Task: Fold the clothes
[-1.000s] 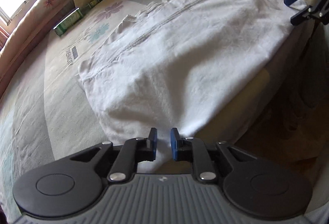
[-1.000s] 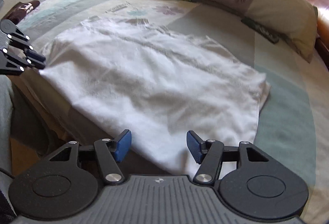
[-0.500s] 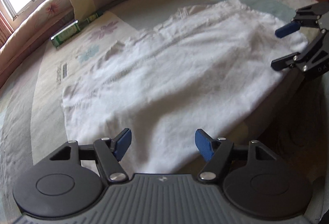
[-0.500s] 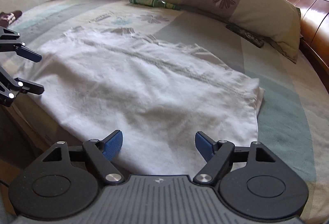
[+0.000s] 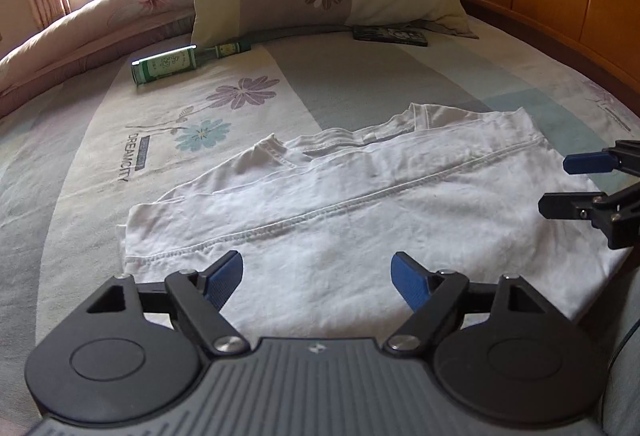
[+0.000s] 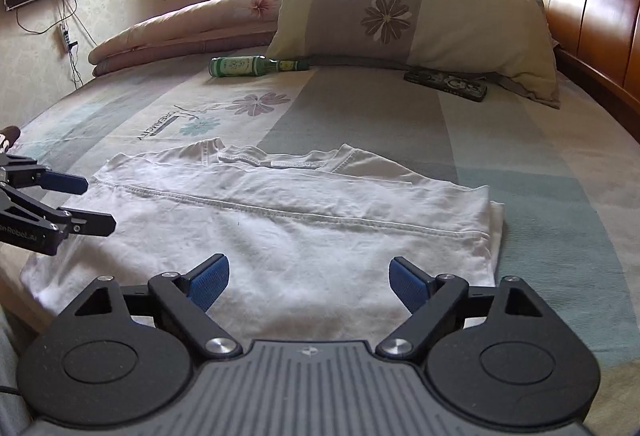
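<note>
Lying flat on the bed [image 5: 360, 84], the white shirt [image 5: 360, 220] is folded in half, its stitched hem running across just ahead of both sets of fingers. The left gripper [image 5: 318, 278] has just been opening; its blue pads [image 5: 224, 278] now stand wide apart above the shirt's near edge, with nothing clamped between them. The right gripper [image 6: 308, 282] has likewise just spread wide and grips nothing, the cloth lying loose beneath it. Far beyond the fingertips, a green bottle [image 6: 240, 66] and a dark remote [image 6: 446, 86] rest beside the pillow [image 6: 420, 16].
</note>
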